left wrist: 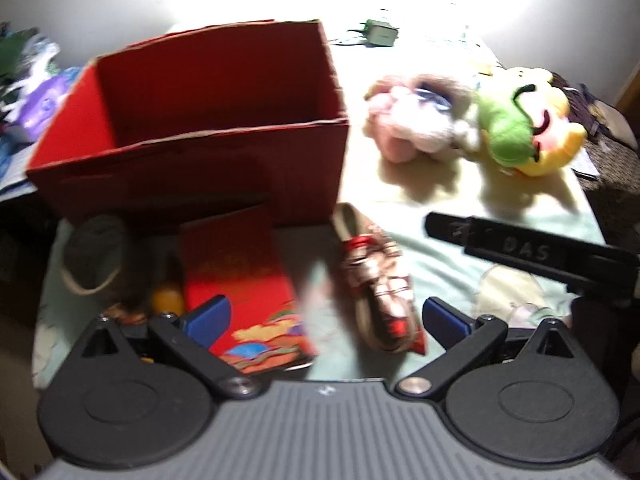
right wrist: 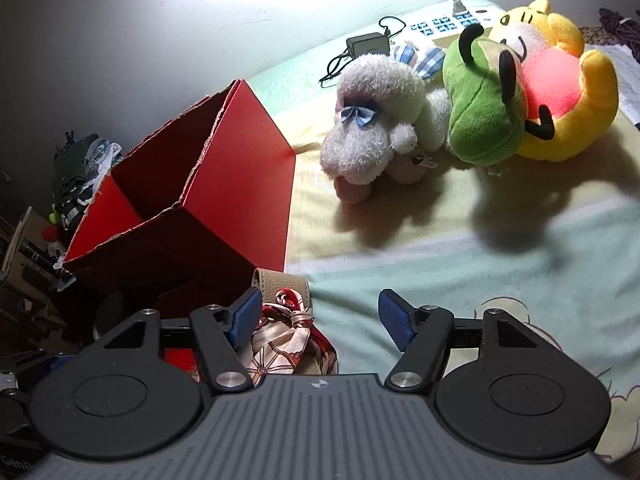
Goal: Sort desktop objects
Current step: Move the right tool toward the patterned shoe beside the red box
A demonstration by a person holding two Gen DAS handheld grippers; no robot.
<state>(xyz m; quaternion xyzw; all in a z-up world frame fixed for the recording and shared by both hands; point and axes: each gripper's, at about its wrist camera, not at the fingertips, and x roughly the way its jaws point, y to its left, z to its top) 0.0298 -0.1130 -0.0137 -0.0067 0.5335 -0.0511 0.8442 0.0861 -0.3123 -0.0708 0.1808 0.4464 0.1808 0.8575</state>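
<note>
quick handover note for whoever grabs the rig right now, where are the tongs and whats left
Left tongs: open, holding nothing, low over the red packet and the scarf-wrapped strap in front of the red box.
Right tongs: open, holding nothing, just right of the same strap.
White plush sheep and green-and-yellow plush lie together right of the box.
Done: nothing visible inside the box, though its floor is hidden.
Left: everything on the cloth is still unsorted.

Box (right wrist: 224,184) left of plush toys (right wrist: 460,112); strap (right wrist: 280,284) prob. touching box front.
</note>
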